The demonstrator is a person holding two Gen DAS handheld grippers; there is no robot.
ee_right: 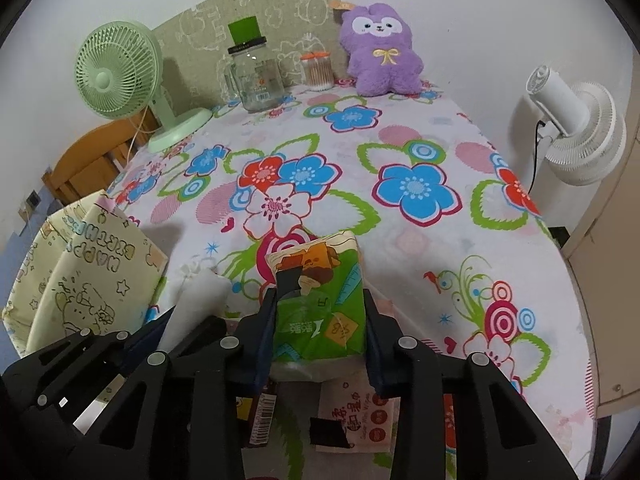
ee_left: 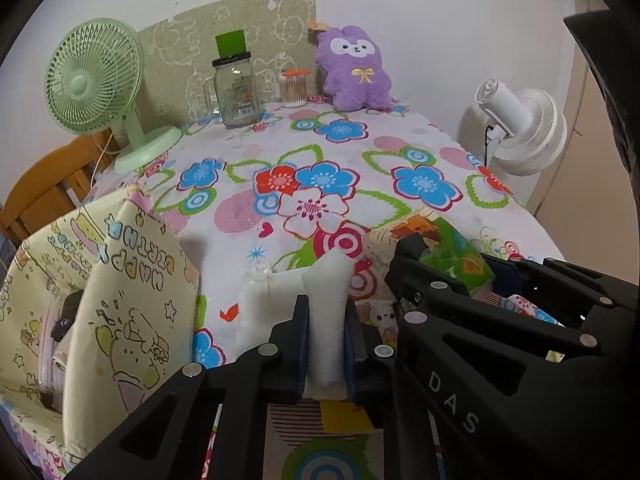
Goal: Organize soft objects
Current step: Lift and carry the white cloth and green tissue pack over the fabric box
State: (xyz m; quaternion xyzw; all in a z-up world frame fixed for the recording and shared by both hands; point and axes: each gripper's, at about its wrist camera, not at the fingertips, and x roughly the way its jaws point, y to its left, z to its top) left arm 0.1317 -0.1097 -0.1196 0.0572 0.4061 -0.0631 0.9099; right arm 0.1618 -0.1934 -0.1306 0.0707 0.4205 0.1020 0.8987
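Our left gripper (ee_left: 327, 344) has its fingers clenched on a white cotton pad (ee_left: 326, 320), a soft, puffy rectangle pinched narrow between the dark pads and bulging above them. Our right gripper (ee_right: 320, 332) grasps a green tissue pack (ee_right: 320, 304), a glossy plastic-wrapped block with a cartoon print that crumples slightly where the fingers squeeze its sides. Both soft things sit low over the tabletop (ee_left: 360, 168), which is draped in a smooth cloth with bold flower shapes. Left of the left fingers stands an open paper gift bag (ee_left: 132, 300), pale yellow with stiff creased walls. Far beyond both fingertips a fuzzy purple plush (ee_right: 380, 52) sits upright against the wall.
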